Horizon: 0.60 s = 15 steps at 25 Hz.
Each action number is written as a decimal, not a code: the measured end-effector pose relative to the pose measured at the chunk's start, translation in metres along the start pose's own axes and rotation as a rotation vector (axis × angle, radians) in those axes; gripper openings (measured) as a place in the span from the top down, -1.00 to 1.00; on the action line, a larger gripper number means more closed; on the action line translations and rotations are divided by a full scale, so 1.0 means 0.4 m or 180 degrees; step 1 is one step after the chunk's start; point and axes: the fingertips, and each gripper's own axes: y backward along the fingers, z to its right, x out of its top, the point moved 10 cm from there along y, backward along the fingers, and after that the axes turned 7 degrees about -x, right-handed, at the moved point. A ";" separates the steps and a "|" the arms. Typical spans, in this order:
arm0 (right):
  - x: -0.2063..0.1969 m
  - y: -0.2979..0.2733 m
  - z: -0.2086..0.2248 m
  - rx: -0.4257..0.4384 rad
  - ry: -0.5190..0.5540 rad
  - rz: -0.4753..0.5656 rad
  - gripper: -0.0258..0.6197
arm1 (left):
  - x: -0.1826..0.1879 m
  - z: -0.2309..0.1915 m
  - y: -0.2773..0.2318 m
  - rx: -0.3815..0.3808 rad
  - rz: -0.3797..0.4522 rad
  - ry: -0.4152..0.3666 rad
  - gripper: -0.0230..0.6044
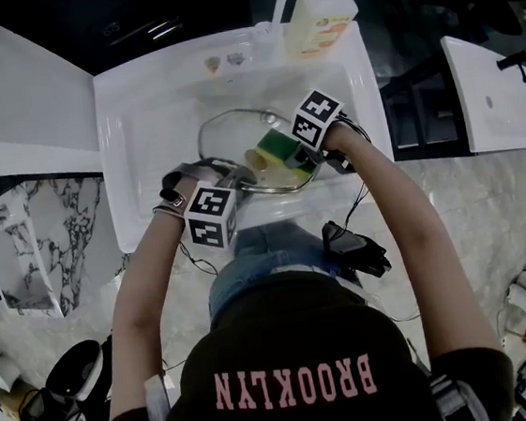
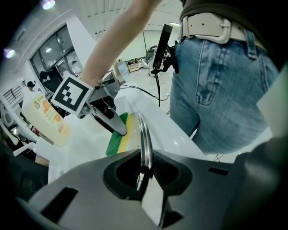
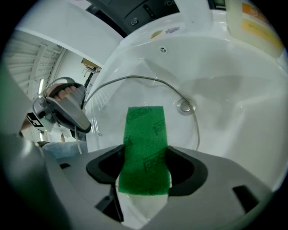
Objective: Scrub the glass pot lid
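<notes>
A round glass pot lid with a thin metal rim (image 1: 235, 134) is held over a white sink (image 1: 139, 115). It does not lie flat. It is tipped up on its edge.

The left gripper (image 1: 229, 177) is at the near side of the lid. Its two jaws are shut tight on the metal rim, which shows between them in the left gripper view (image 2: 143, 134).

The right gripper (image 1: 287, 159) comes in from the other side. Its jaws are squeezed on a green and yellow sponge (image 3: 145, 143). The green side faces that gripper's camera. The sponge looks to be touching the glass near the middle of the lid, just beside the left gripper.

A round metal drain (image 3: 185, 106) shows through the glass in the sink bottom. A pale plastic soap bottle with an orange label (image 1: 319, 21) stands on the back edge of the sink.
</notes>
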 end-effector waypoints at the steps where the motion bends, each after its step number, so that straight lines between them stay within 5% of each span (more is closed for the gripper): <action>1: -0.001 -0.006 0.010 -0.0045 -0.0004 -0.0007 0.05 | -0.001 0.000 -0.001 0.0001 -0.0003 0.0000 0.79; 15: 0.011 -0.001 0.050 -0.0549 0.0109 0.0389 0.05 | 0.003 -0.002 0.000 -0.0049 -0.0028 0.0026 0.78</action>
